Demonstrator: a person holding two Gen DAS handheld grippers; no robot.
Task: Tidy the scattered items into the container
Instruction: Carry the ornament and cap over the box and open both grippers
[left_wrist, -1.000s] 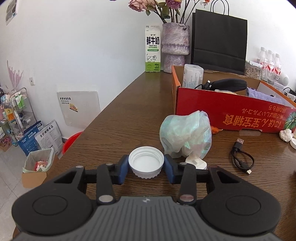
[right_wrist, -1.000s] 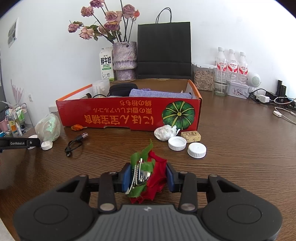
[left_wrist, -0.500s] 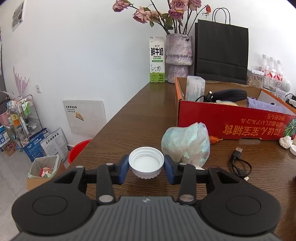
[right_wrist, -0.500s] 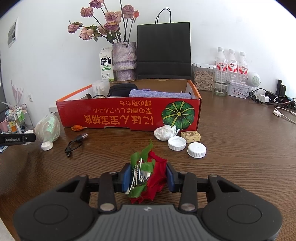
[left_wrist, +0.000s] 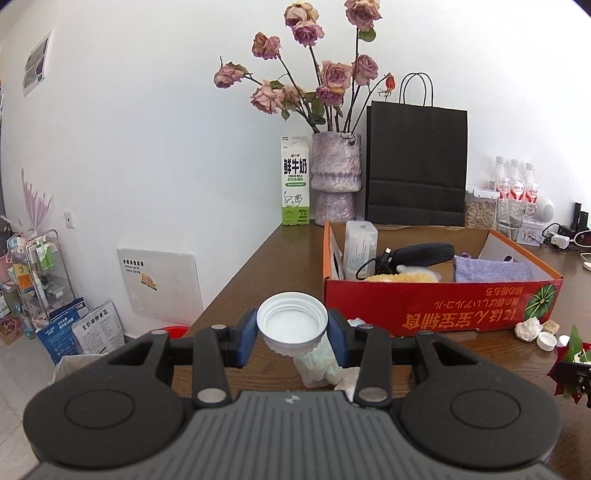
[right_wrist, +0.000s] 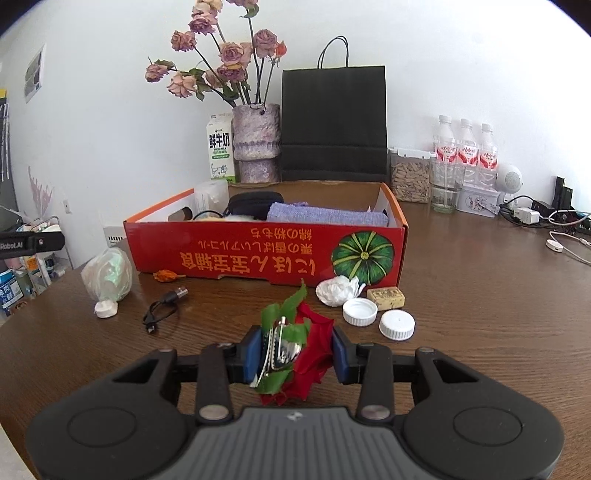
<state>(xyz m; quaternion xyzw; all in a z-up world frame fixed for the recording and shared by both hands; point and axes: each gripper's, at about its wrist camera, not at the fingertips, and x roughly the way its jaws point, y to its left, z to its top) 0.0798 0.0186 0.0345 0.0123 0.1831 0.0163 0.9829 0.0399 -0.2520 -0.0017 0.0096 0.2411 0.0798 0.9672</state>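
My left gripper is shut on a white screw cap, held open side up above the table, left of the red cardboard box. The box holds a tissue pack, a dark pouch and a purple cloth. My right gripper is shut on a red fabric rose with green leaves and a metal clip, in front of the box. On the table lie a crumpled plastic bag, a small white lid, a black cable, an orange scrap, a tissue wad, a tan block and two white caps.
Behind the box stand a milk carton, a vase of dried roses and a black paper bag. Bottles, a jar and chargers line the back right. The table's left edge drops to a floor with bins.
My left gripper has risen with the cap and tilted up, so the plastic bag now lies below it and the box interior shows. The right gripper has stayed put with the rose.
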